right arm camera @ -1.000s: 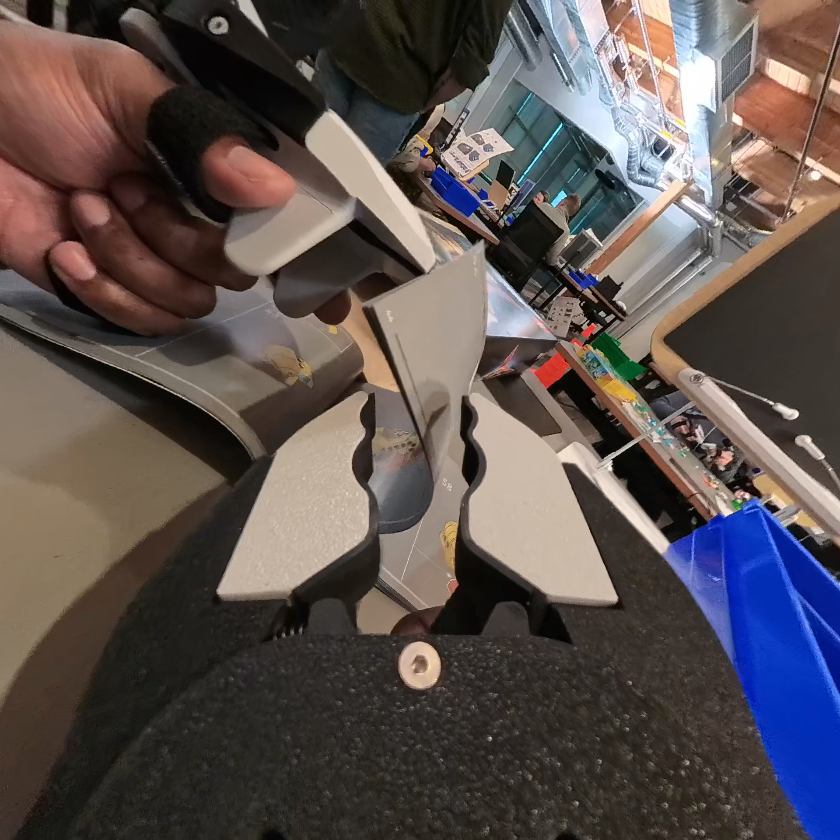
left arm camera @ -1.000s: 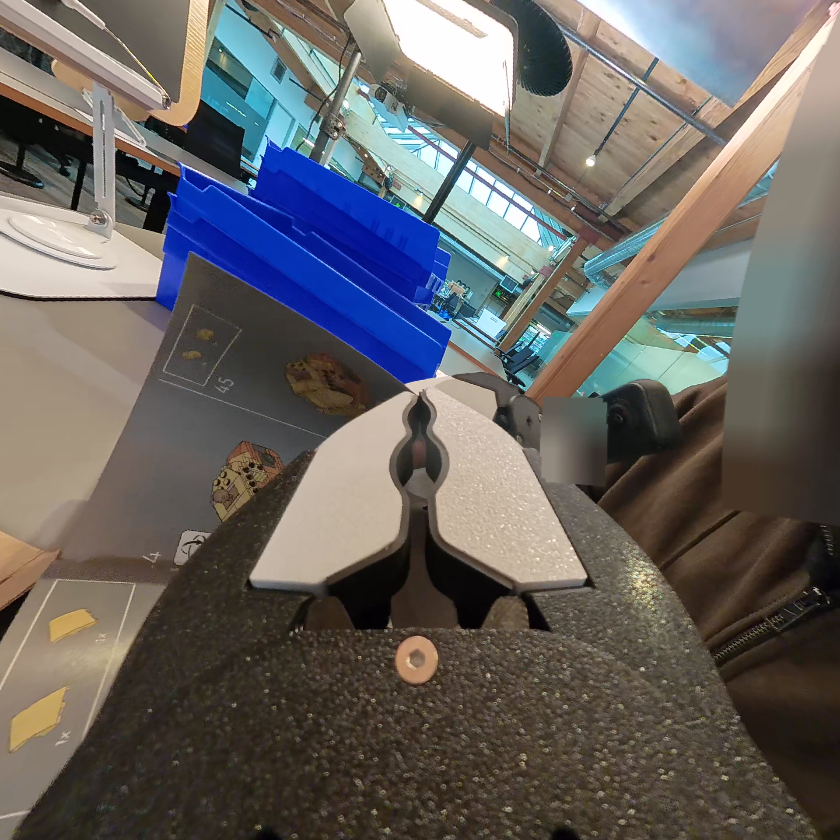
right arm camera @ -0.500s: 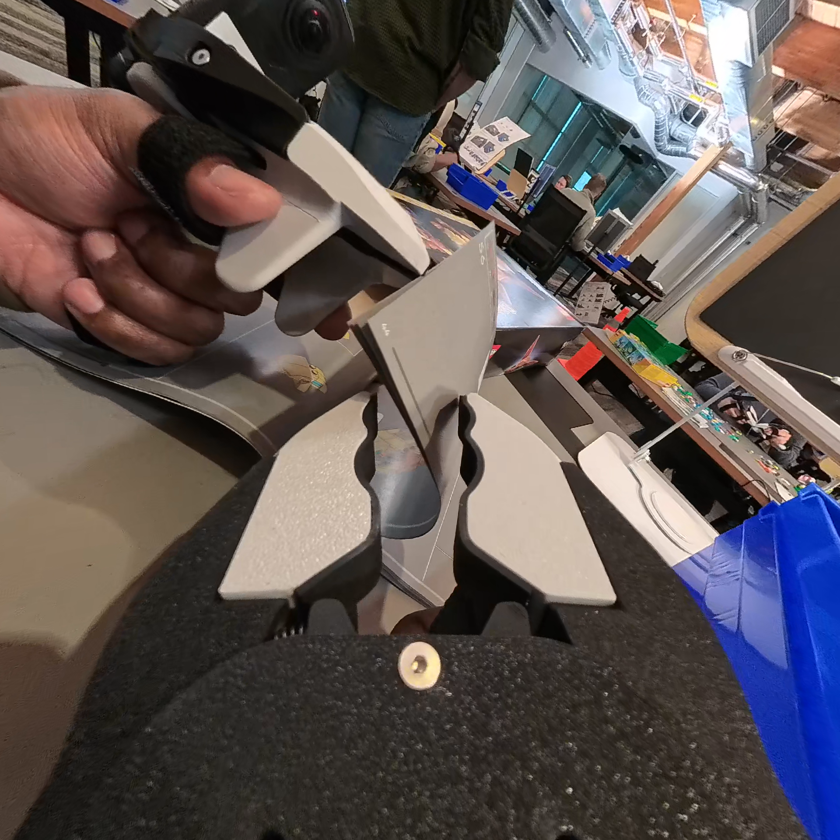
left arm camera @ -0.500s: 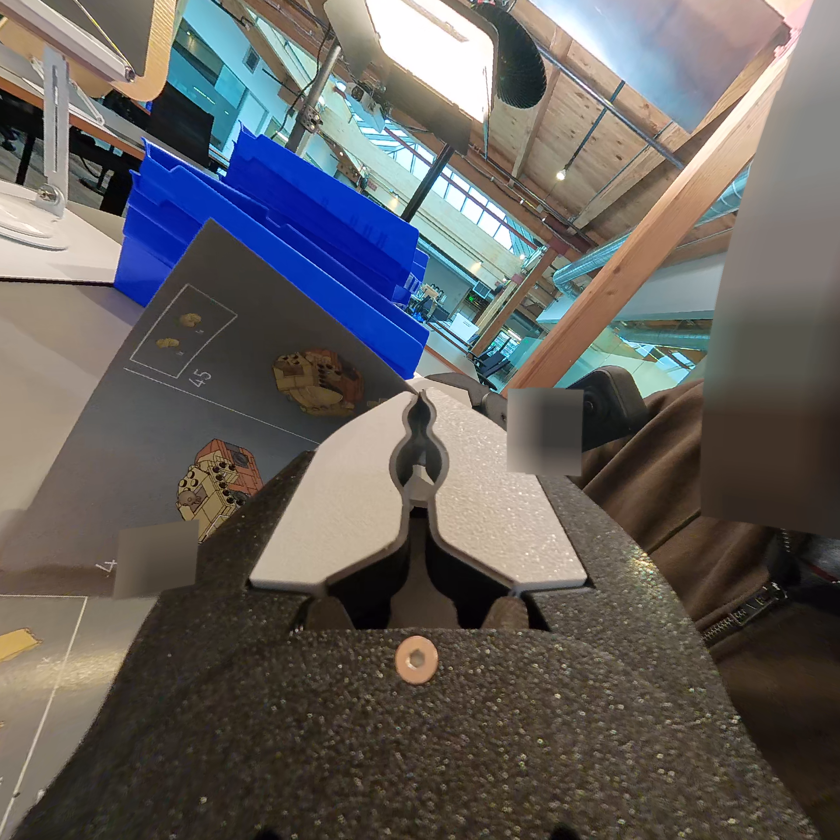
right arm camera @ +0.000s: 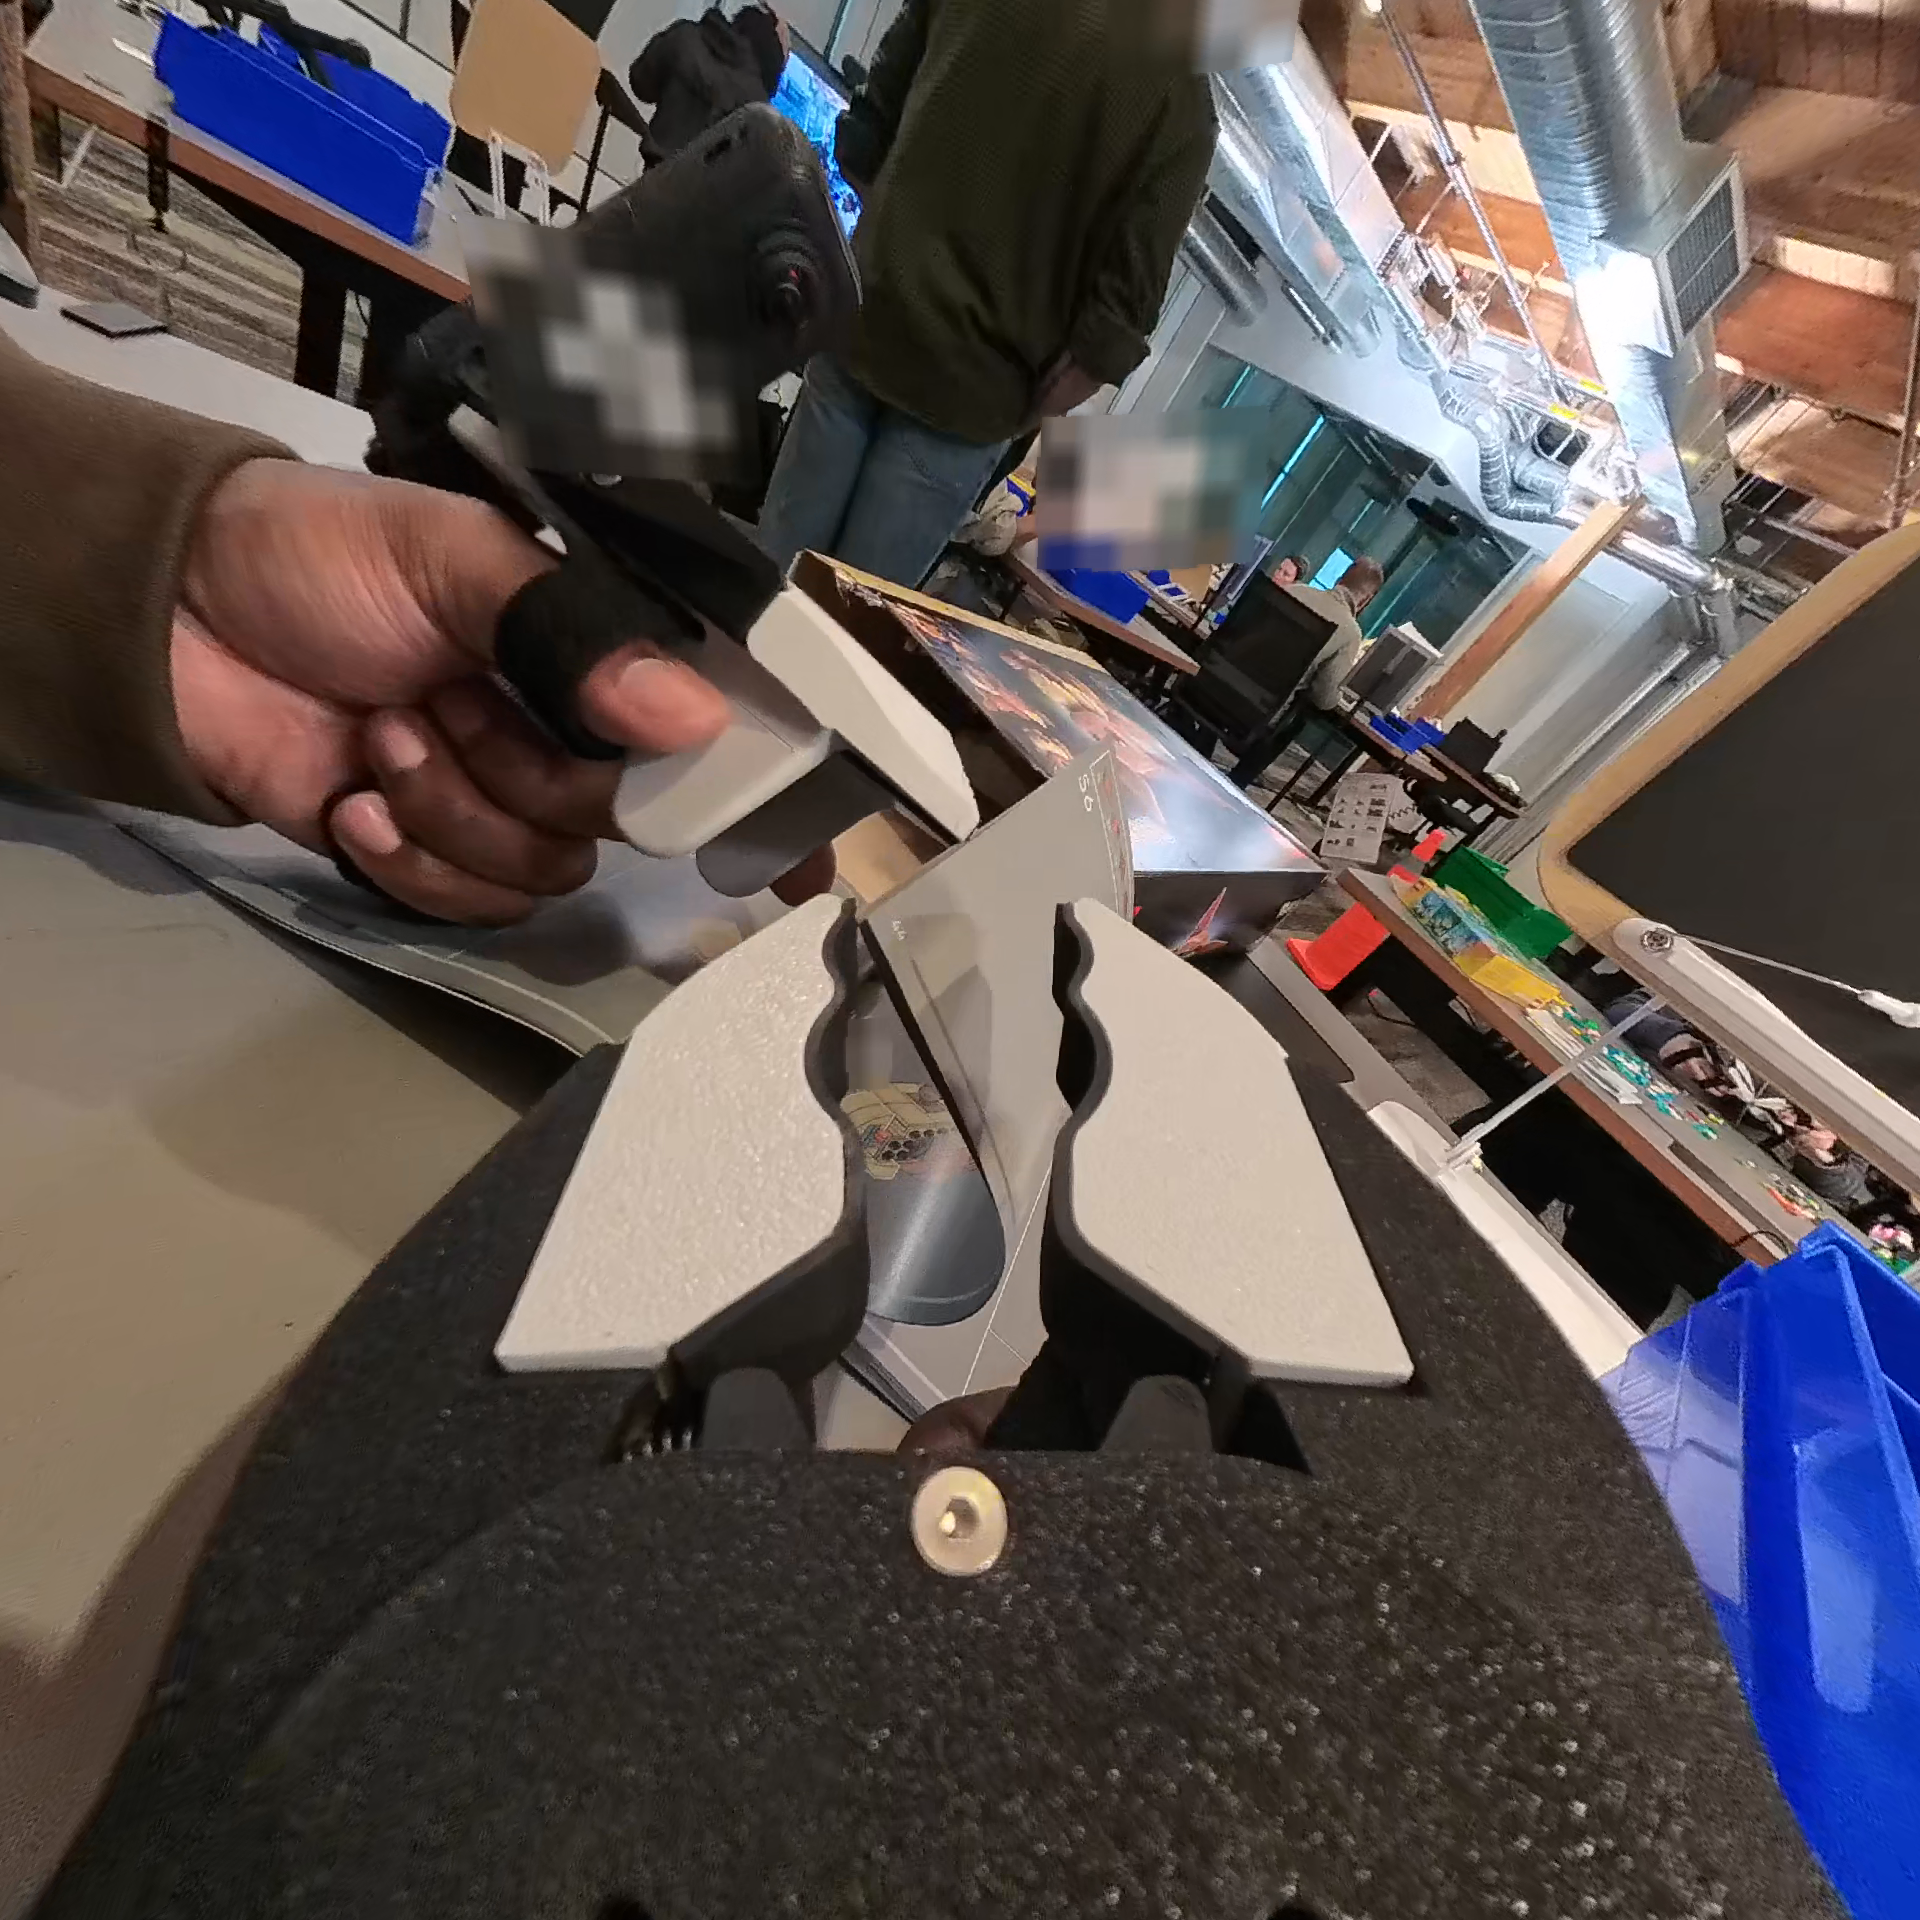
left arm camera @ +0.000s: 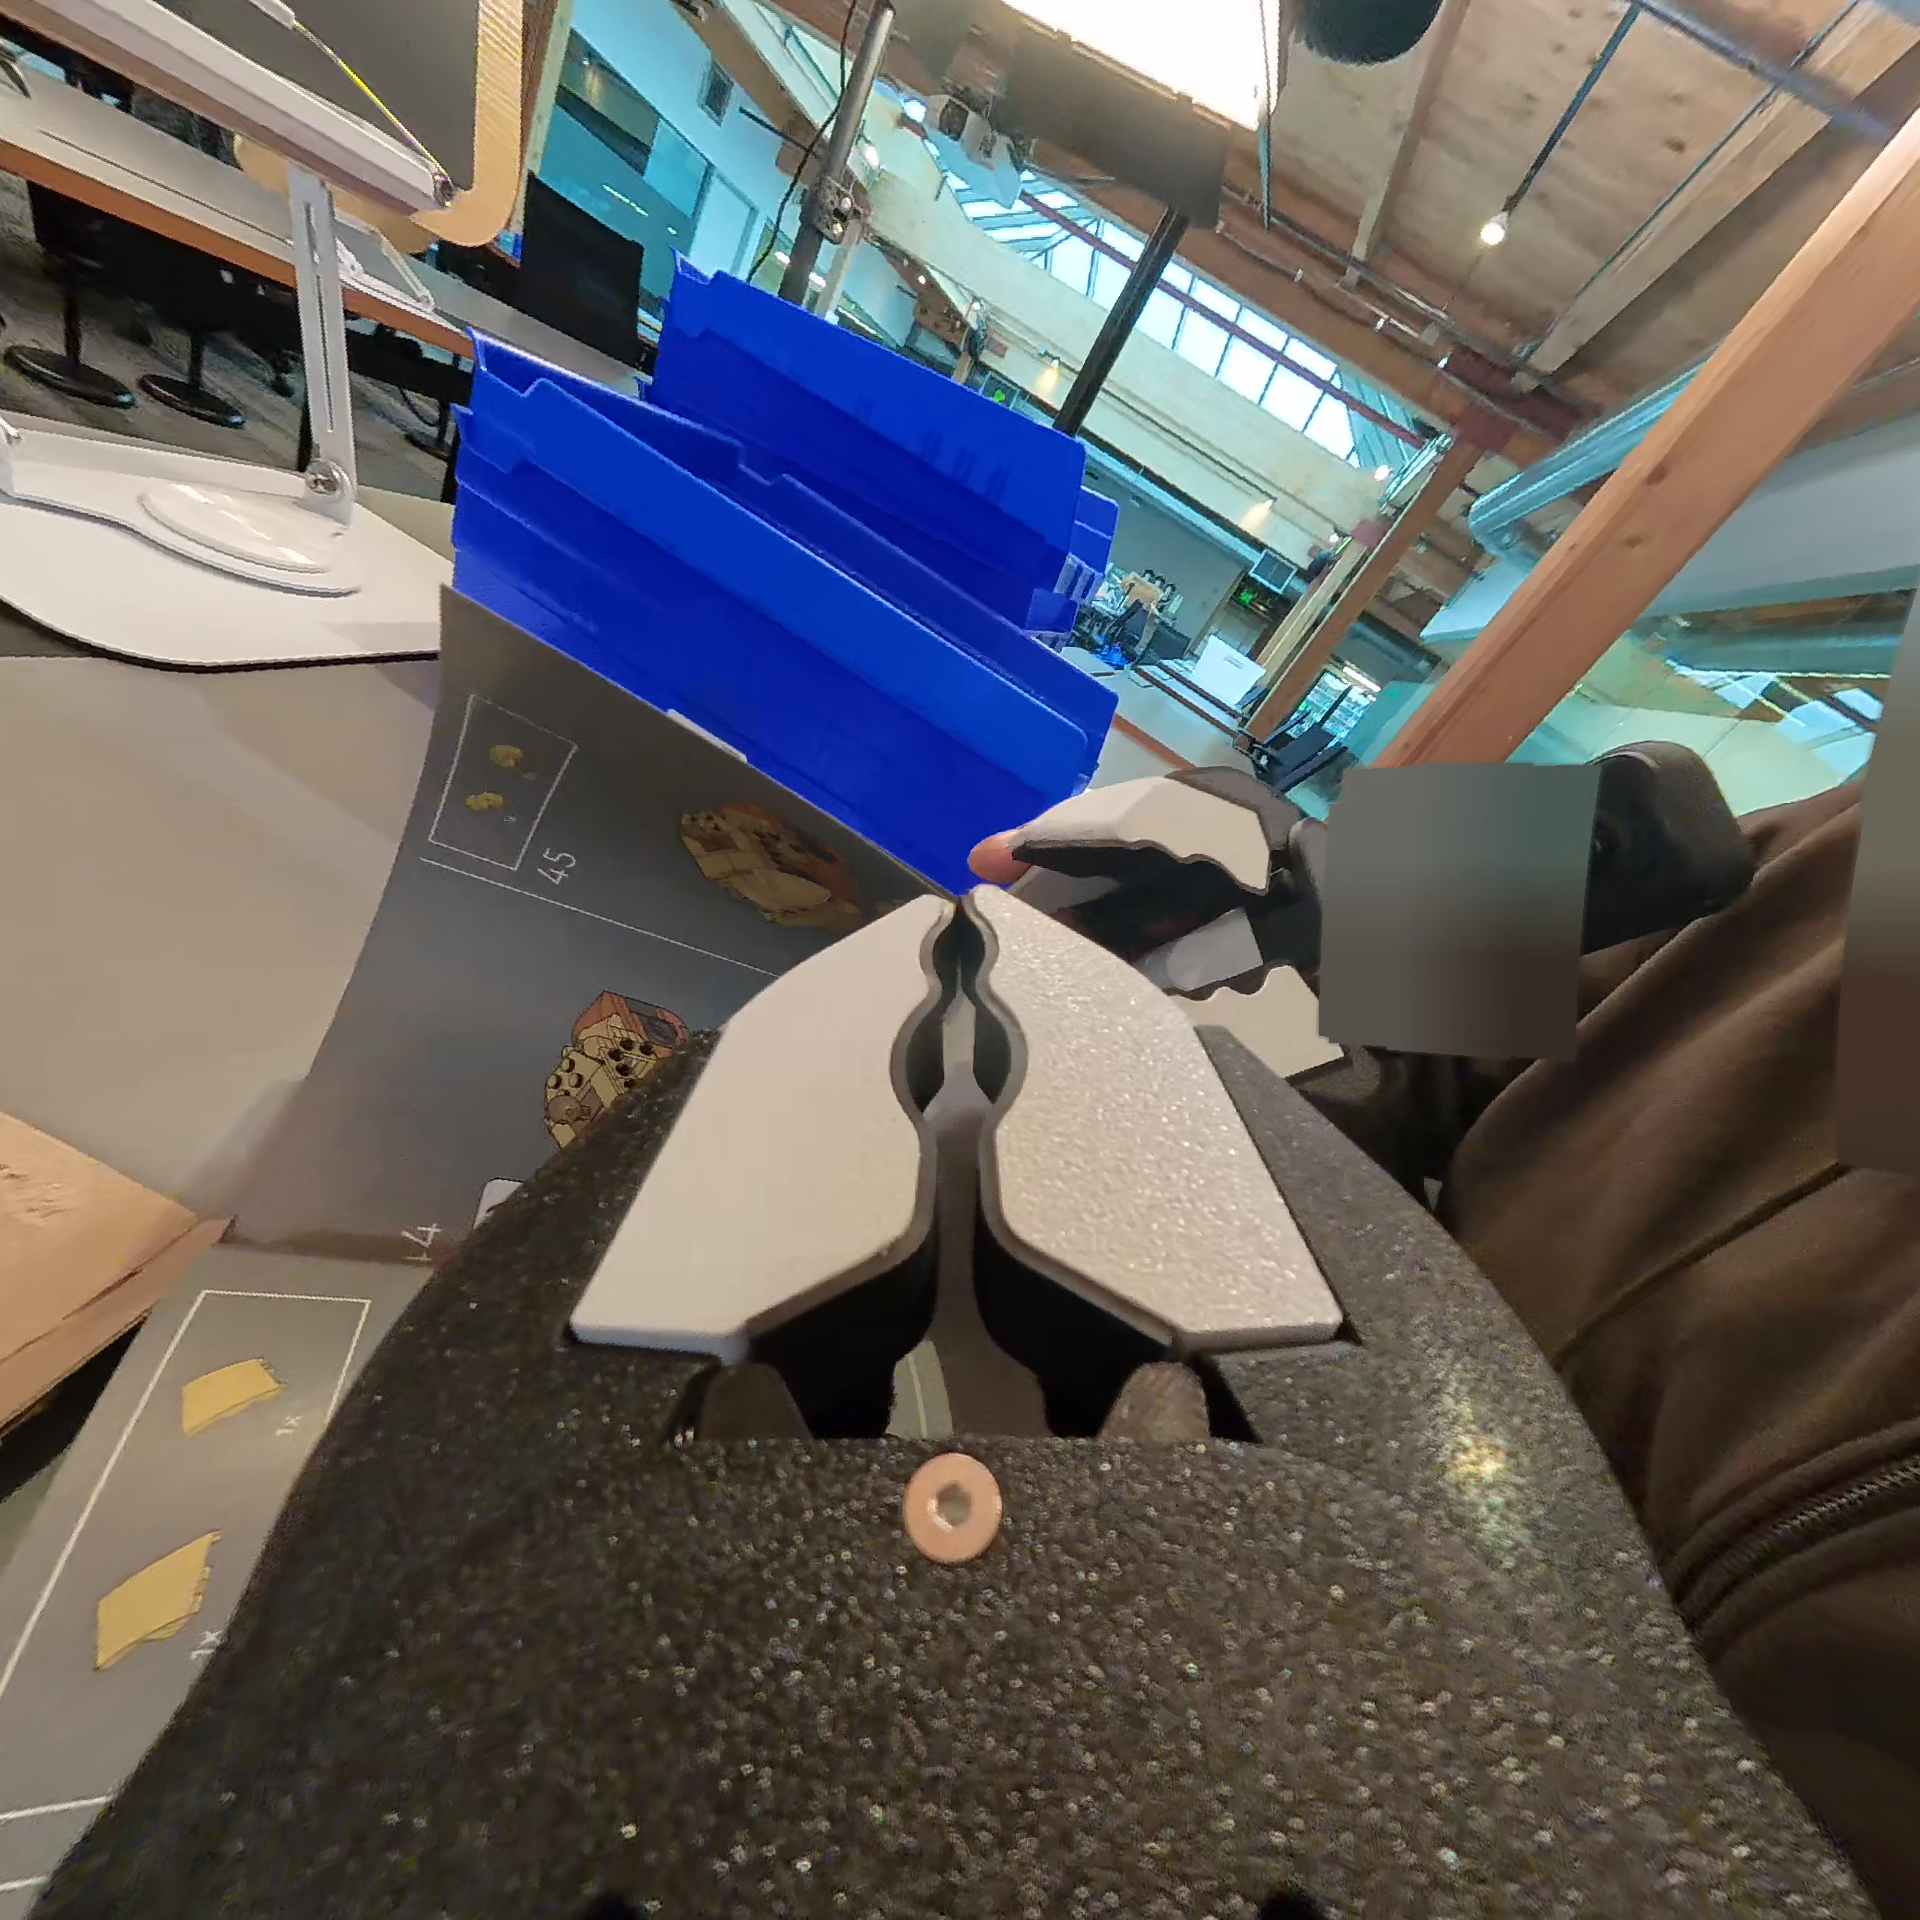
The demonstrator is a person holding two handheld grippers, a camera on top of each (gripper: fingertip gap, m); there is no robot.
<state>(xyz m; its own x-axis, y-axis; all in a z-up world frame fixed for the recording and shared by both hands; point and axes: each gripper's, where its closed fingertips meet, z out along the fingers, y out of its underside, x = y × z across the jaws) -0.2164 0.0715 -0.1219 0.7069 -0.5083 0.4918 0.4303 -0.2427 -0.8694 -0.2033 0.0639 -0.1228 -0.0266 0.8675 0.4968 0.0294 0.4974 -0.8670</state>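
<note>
Left gripper (left arm camera: 961, 909) closed, tips pinched on the upper corner of a lifted grey page (left arm camera: 582, 914) of a building-brick instruction booklet; page edge visible running down through the slot between the two pale fingers (left arm camera: 810, 1122). Same pinch seen from the right wrist view, with the left gripper (right arm camera: 961, 821) held in a hand (right arm camera: 395, 686) emerging from a brown sleeve (right arm camera: 94, 582), its tips on the raised page's top corner. Page standing up from the open booklet (right arm camera: 436, 951), curving, printed with pictures of tan and brown brick assemblies and small boxed part diagrams. Right gripper (right arm camera: 956, 920) spread moderately wide, the raised page (right arm camera: 997, 914) passing through the gap between its fingers (right arm camera: 1174, 1122); page edge close to or touching the left-hand finger, clear space on the other side, not clamped. Booklet lying flat on a grey table (left arm camera: 177, 852). Behind the page, a stack of blue plastic bins (left arm camera: 790, 582); to the left, a white lamp base (left arm camera: 208, 530) and stand; a brown cardboard corner (left arm camera: 73, 1247) at the left edge. Beyond the page in the right wrist view, a printed cardboard box (right arm camera: 1122, 748) with dark colourful artwork, and another blue bin (right arm camera: 1808, 1455) at lower right. A person in a dark green top (right arm camera: 997, 208) standing farther back among work tables.
</note>
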